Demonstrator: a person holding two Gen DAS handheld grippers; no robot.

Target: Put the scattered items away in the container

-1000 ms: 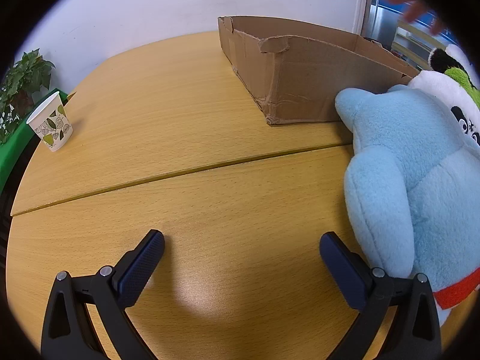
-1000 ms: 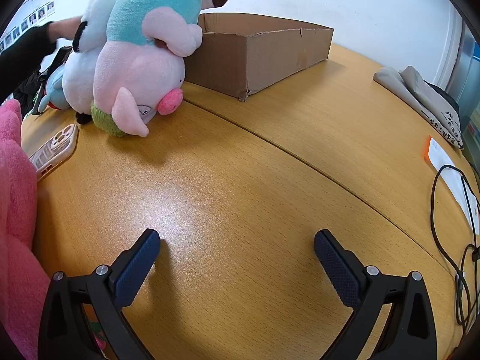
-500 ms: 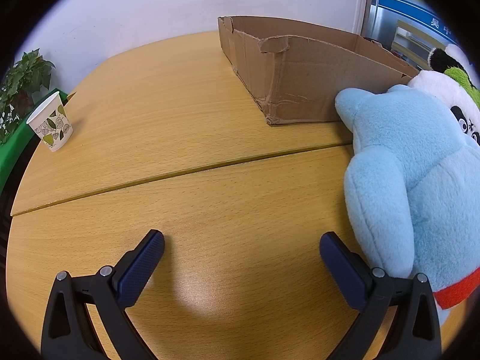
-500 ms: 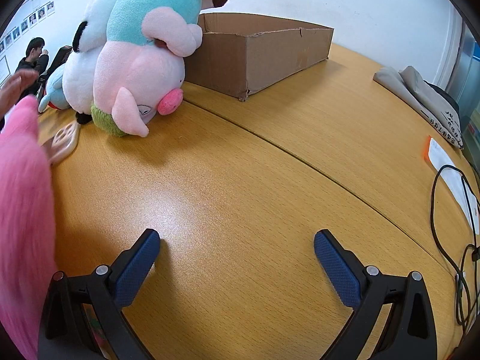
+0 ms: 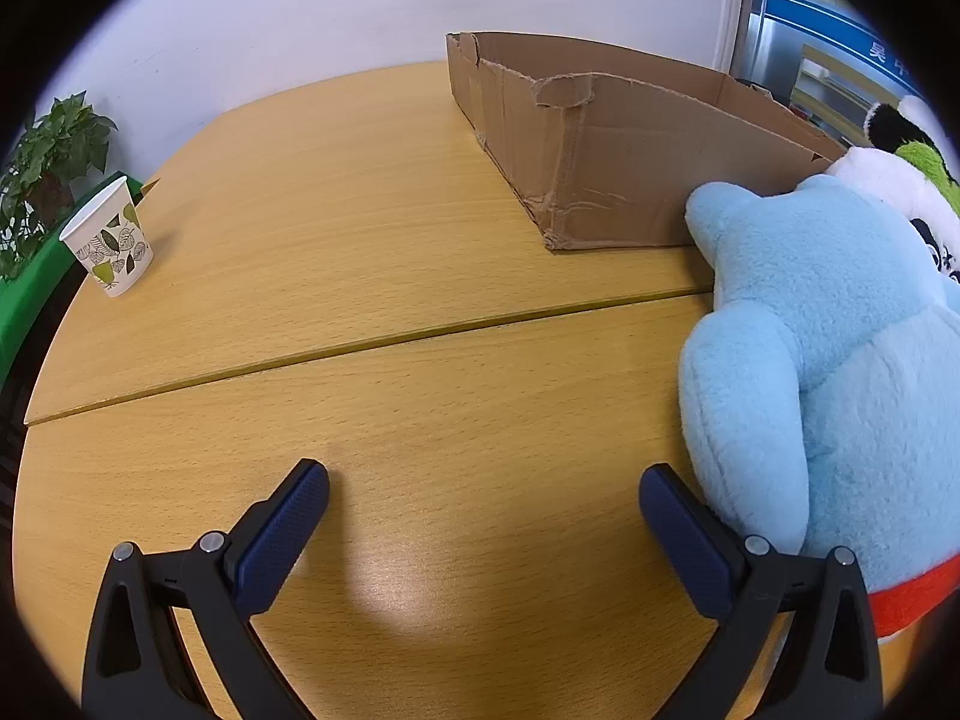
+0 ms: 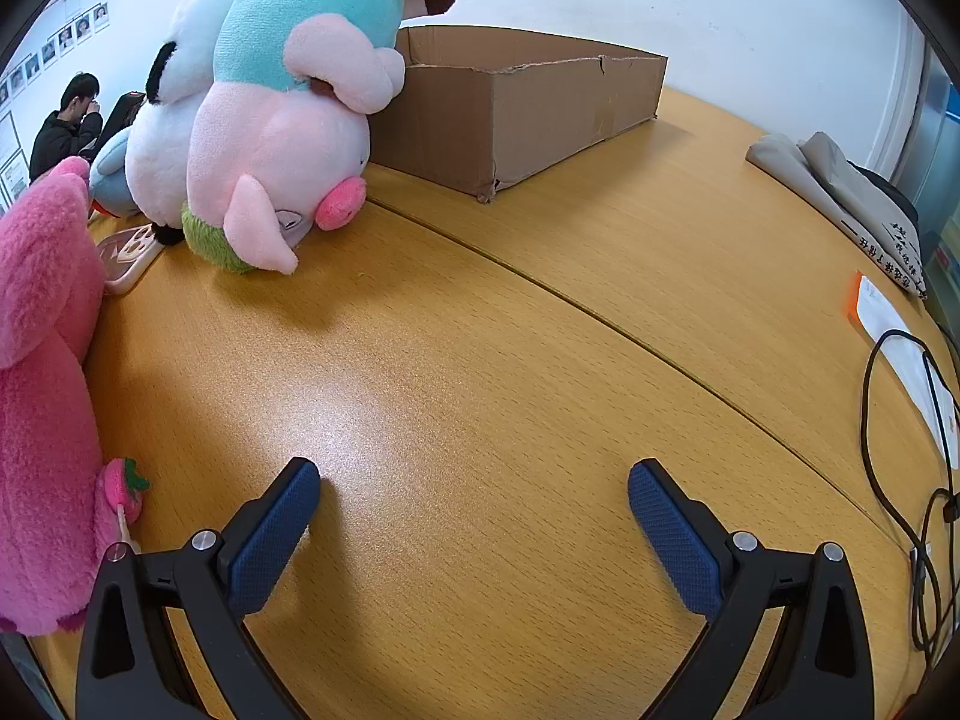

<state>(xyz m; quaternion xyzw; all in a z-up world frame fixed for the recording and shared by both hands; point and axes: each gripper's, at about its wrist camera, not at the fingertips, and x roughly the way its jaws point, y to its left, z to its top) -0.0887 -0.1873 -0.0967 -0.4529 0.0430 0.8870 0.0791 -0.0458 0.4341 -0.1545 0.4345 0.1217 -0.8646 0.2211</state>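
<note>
Plush toys lie scattered on the bench (image 5: 360,276) beside the cardboard box (image 5: 630,162). Left gripper (image 5: 483,516): fingers spread wide, empty; the light-blue plush (image 5: 840,360) lies just right of its right finger, apparently touching, long axis running away toward the box. Right gripper (image 6: 474,510): fingers wide, empty; the pink plush (image 6: 42,408) lies at its left, the pig plush (image 6: 282,162) farther ahead-left against the box. The left gripper seems nearest a toy.

A leaf-print paper cup (image 5: 110,238) stands near a potted plant (image 5: 45,168).
</note>
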